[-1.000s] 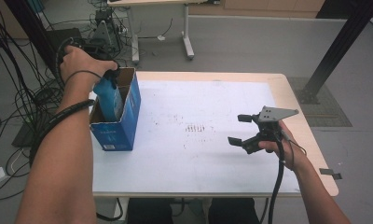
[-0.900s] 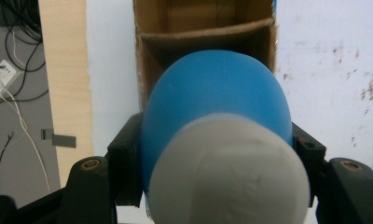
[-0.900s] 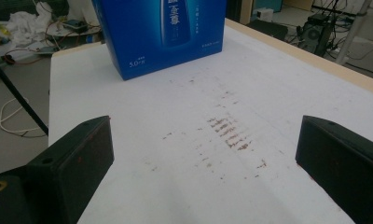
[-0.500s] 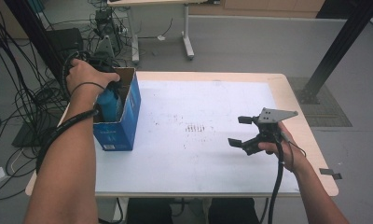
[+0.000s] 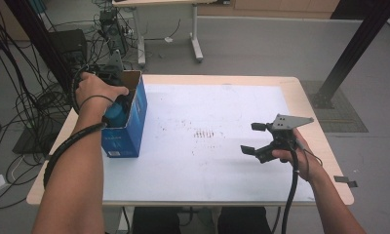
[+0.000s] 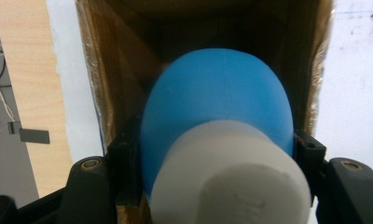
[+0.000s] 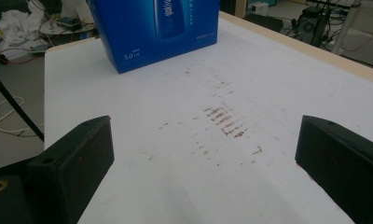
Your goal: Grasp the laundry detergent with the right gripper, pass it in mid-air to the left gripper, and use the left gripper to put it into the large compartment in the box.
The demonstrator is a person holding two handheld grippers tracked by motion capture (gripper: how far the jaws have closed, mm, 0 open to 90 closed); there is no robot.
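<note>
A: Room round the box point(image 5: 129, 127)?

B: Tight inside. Blue bottle point(image 6: 217, 107) w/ white cap point(image 6: 231, 172) takes most of the opening in the left gripper view; cardboard walls close on both sides, thin gaps only. Left gripper point(image 6: 217, 154) clamped on the bottle, sits right at the mouth, so it's blocked from above.

A: Rest of the table point(image 5: 207, 161)?

B: Wide open btwn box and right gripper point(image 5: 255, 139). Flat white top, just brownish marks point(image 7: 224, 121), nothing standing. Right gripper's jaws spread, nothing btwn them, low over the surface, well apart from the box.

A: Edges?

B: Left of the box only a narrow strip of table, then cables point(image 5: 17, 97) on the floor.
</note>
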